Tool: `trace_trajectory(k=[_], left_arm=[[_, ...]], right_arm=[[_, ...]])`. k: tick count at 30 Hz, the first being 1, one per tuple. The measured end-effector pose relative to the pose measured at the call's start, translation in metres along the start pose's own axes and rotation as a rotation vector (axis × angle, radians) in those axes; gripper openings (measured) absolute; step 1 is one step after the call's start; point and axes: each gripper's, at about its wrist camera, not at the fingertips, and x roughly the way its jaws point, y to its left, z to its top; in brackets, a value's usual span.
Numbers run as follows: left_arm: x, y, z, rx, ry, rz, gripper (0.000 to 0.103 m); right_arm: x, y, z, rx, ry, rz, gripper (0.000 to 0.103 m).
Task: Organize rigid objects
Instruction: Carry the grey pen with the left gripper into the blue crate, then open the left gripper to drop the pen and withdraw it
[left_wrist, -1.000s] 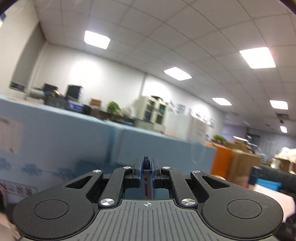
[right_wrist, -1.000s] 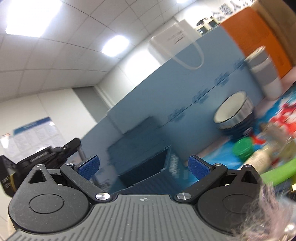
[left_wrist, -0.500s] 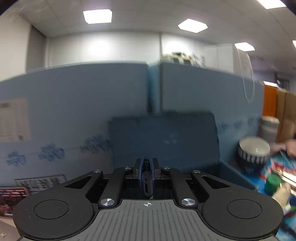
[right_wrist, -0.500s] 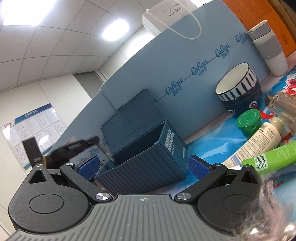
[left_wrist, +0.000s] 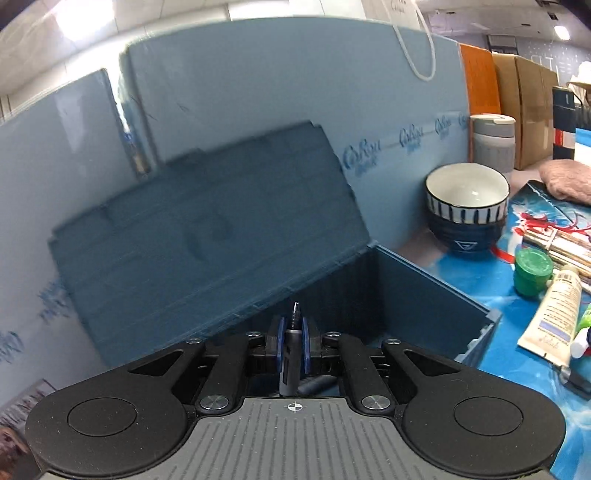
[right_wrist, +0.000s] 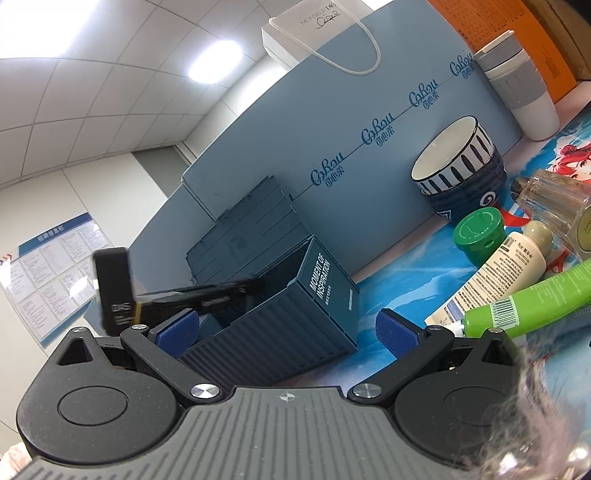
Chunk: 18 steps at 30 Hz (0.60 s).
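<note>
The left claw (left_wrist: 293, 345), closed on a pen (left_wrist: 291, 354), hangs over the open box (left_wrist: 436, 295), the right claw (right_wrist: 288, 330) is wide open and empty, and bottles (right_wrist: 495, 277) on the bench (right_wrist: 399, 280) are left.

Container box (right_wrist: 295, 306) mouth open from above; raised lid (left_wrist: 207, 229) blocks its far side. Bowl (right_wrist: 458, 166), green jar (right_wrist: 480, 236) and tubes (right_wrist: 498, 280) crowd the desk (right_wrist: 399, 288) to its right.

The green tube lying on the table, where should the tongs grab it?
Grip the green tube across its round middle, coming from above. It lies flat, its other end runs out of view, and the cream tube lies close alongside.
</note>
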Motion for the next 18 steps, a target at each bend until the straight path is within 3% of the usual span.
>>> trace_trajectory(k=[7,13,18], left_arm=[[0.000,0.006,0.000,-0.089,0.004,-0.020,0.015],[-0.022,0.026,-0.006,-0.242,-0.056,-0.047,0.019],[-0.052,0.033,-0.012,-0.339,-0.148,-0.063,0.033]], right_arm=[[0.000,-0.003,0.000,0.013,0.011,-0.007,0.103],[0.002,-0.005,0.000,0.017,0.017,-0.018,0.103],[0.004,-0.006,-0.001,0.017,0.023,-0.031,0.103]])
